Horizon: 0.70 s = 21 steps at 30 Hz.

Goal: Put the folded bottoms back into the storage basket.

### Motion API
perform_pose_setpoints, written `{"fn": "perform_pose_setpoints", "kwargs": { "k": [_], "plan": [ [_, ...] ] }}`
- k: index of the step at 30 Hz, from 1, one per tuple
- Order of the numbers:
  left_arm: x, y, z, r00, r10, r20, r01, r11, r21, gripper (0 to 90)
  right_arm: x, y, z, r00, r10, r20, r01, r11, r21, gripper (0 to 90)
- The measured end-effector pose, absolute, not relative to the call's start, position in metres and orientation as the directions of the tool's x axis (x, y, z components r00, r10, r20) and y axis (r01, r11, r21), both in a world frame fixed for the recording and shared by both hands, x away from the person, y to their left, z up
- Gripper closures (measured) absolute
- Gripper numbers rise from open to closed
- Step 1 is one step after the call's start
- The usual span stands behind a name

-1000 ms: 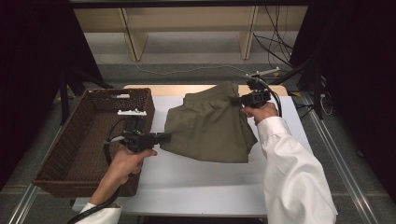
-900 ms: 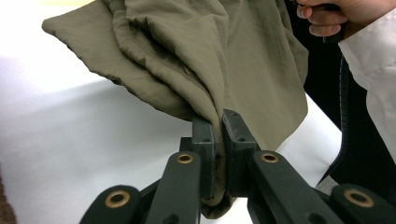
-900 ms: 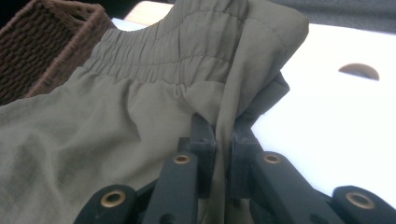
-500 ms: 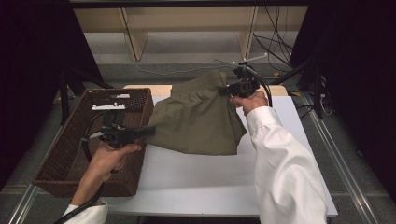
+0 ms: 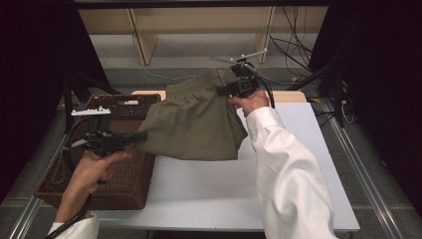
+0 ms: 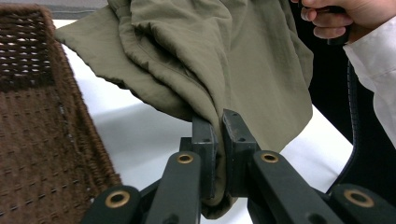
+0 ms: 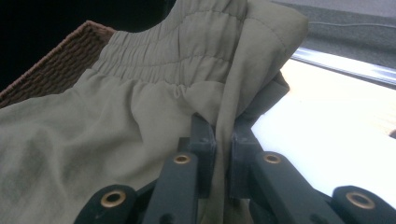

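Observation:
An olive-green pair of shorts (image 5: pixel 191 122) with an elastic waistband (image 7: pixel 159 60) hangs folded in the air between both grippers, above the white table (image 5: pixel 209 194). My left gripper (image 5: pixel 137 137) is shut on its lower left corner, over the edge of the brown wicker basket (image 5: pixel 124 184). In the left gripper view the jaws pinch a thick fold of the shorts (image 6: pixel 224 70). My right gripper (image 5: pixel 224 90) is shut on the upper right edge of the cloth, held high at the table's far side. The shorts (image 7: pixel 93 135) drape to the left of its jaws.
The wicker basket sits at the table's left edge, its woven wall (image 6: pixel 42 140) close to my left gripper. Wooden shelving (image 5: pixel 199 25) and cables (image 5: pixel 298 50) lie beyond the table. Metal rails (image 5: pixel 368 184) run along the table's right side.
Both grippers have lifted the shorts off the table and carried them left toward the basket. The left gripper now hangs over the basket's edge; the right hand has risen and moved left.

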<state>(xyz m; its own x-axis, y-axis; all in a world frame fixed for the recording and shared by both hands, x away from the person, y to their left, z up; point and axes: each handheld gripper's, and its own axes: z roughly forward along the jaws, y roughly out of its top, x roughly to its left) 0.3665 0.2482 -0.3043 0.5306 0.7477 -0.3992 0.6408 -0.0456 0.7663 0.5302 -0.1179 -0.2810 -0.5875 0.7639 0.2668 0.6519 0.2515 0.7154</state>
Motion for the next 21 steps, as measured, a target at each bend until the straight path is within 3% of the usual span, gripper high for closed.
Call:
{"fn": "perform_pose_setpoints", "kwargs": {
  "k": [21],
  "plan": [
    [0.355, 0.318, -0.297, 0.470, 0.808, -0.356, 0.626, -0.020, 0.780, 84.5, 0.534, -0.036, -0.263, -0.631, 0.736, 0.245, 0.613, 0.280, 0.738, 83.9]
  ]
}}
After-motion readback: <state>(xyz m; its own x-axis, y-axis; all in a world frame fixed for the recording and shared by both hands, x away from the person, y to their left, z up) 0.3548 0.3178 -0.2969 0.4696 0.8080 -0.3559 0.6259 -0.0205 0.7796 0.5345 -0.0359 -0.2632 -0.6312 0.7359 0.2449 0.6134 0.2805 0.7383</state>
